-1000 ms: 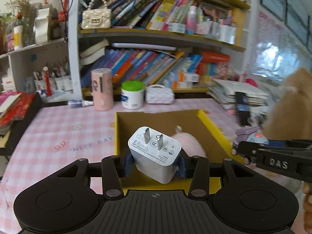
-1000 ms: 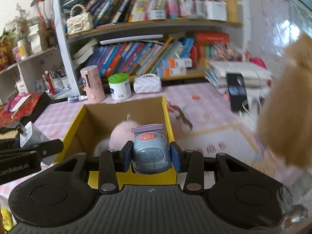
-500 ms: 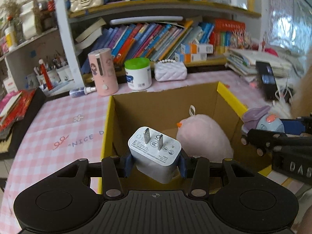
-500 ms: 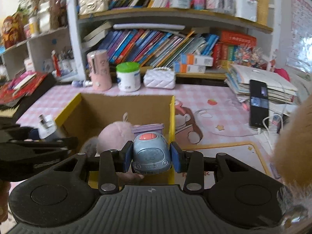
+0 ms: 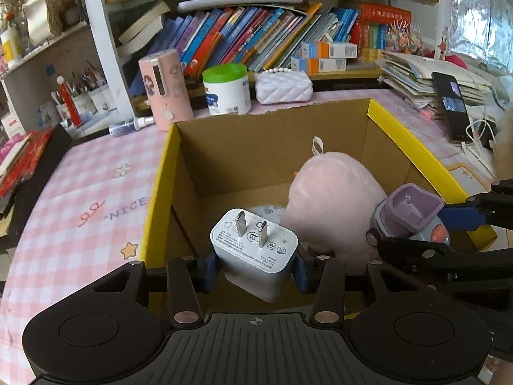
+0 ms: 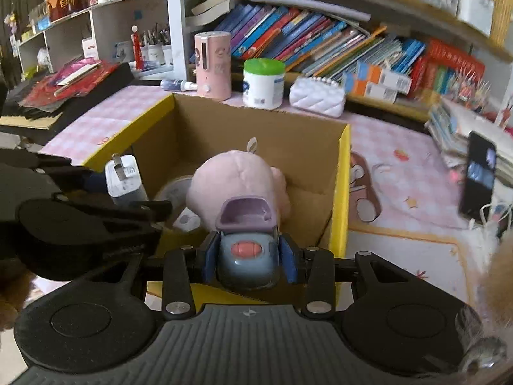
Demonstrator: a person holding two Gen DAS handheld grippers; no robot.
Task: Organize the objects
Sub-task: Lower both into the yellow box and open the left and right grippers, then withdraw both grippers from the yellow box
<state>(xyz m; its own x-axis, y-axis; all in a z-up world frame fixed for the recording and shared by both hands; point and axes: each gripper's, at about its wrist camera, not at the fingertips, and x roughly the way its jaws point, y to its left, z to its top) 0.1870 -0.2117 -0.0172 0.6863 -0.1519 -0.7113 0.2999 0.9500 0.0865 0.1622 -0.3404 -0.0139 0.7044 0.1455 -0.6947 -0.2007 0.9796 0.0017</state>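
Observation:
My left gripper (image 5: 255, 271) is shut on a white plug charger (image 5: 255, 250), prongs up, above the near left part of an open cardboard box (image 5: 269, 147) with yellow outer walls. My right gripper (image 6: 247, 261) is shut on a grey-blue toy car (image 6: 247, 256) with a purple top, over the box's near right side. Seen from the left wrist, that toy car (image 5: 407, 216) hangs by the right wall. The charger (image 6: 123, 181) shows at the left in the right wrist view. A pink plush toy (image 5: 333, 199) lies inside the box (image 6: 256, 128).
Behind the box stand a pink cylinder (image 5: 165, 91), a green-lidded white jar (image 5: 227, 89) and a white quilted purse (image 5: 283, 86), with bookshelves (image 5: 256, 35) beyond. A phone (image 5: 452, 107) leans on stacked papers at right. A pink checked cloth (image 5: 80, 186) covers the table.
Both grippers have moved forward and down, from the near edge to over the box's inside, each keeping its object. The right gripper has rolled, and the box looms larger.

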